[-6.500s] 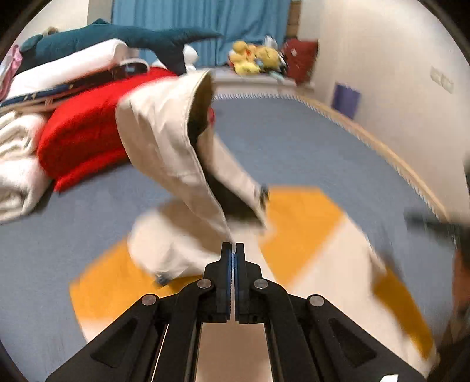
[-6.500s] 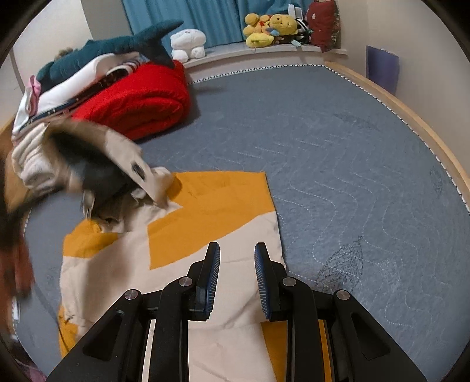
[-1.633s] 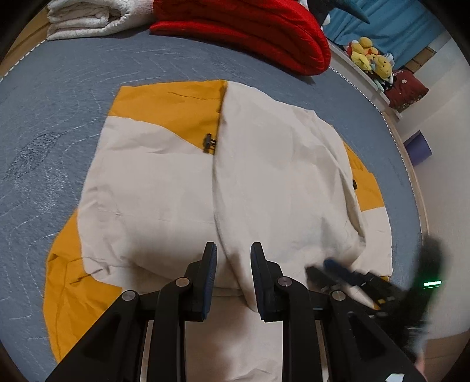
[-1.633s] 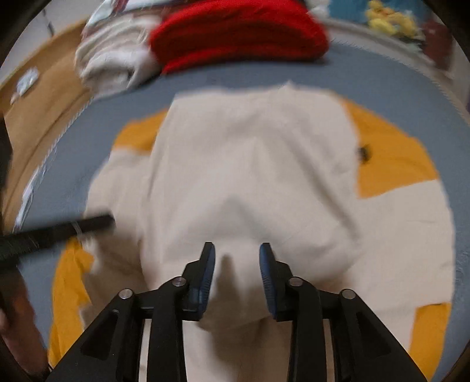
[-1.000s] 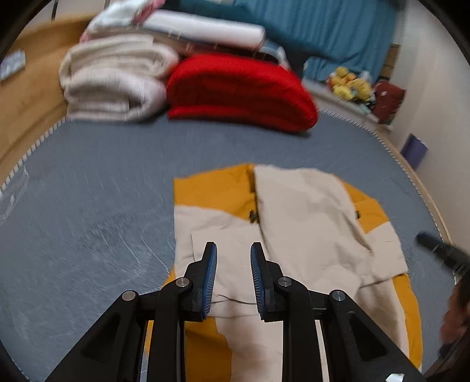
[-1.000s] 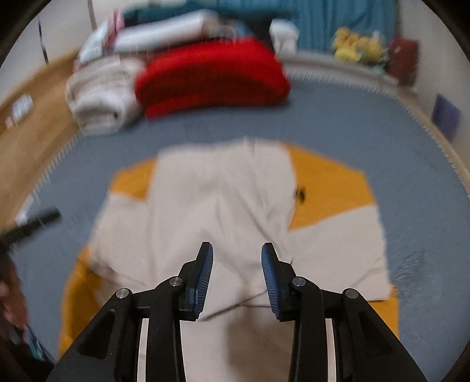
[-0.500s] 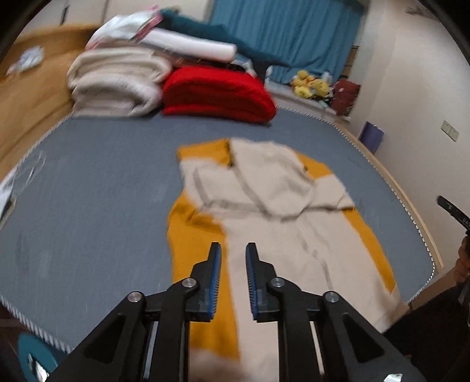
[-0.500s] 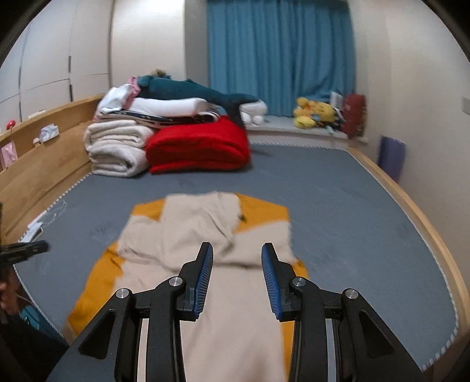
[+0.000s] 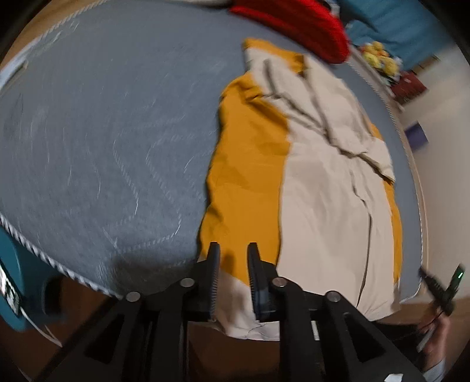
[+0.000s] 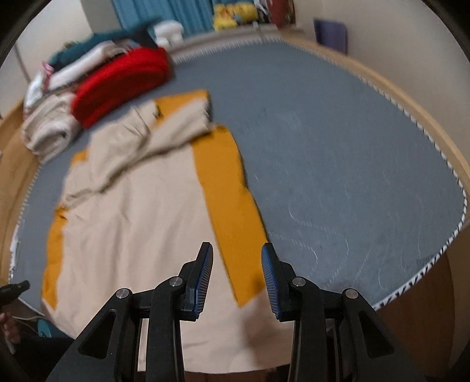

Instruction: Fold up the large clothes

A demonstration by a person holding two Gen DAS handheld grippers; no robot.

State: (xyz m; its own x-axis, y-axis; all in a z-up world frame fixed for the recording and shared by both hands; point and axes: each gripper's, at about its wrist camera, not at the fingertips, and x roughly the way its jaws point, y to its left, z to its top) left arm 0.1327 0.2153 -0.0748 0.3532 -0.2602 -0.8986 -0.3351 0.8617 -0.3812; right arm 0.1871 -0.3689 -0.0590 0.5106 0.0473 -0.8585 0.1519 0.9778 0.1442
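Note:
A large cream and mustard-yellow coat (image 9: 323,182) (image 10: 141,205) lies flat and lengthwise on the grey quilted bed, its sleeves and hood folded in over the chest at the far end. My left gripper (image 9: 232,258) hovers over the near left hem corner, above the yellow side panel; its jaws are opening and the gap shows only cloth lying below. My right gripper (image 10: 236,258) stands open above the near right hem corner, where the yellow strip meets the cream hem, with nothing pinched. Each view shows the other gripper at its edge.
A red folded blanket (image 10: 123,82) and stacked cream bedding (image 10: 50,132) sit at the bed's far left. Plush toys (image 10: 232,11) line the far ledge. The bed's corded edge (image 10: 426,273) and wooden frame (image 10: 411,105) run close to both grippers. Bare grey quilt (image 9: 88,141) flanks the coat.
Both grippers have pulled back from the coat's chest to its near hem and tipped downward. The left now sits over the left corner, the right over the right corner.

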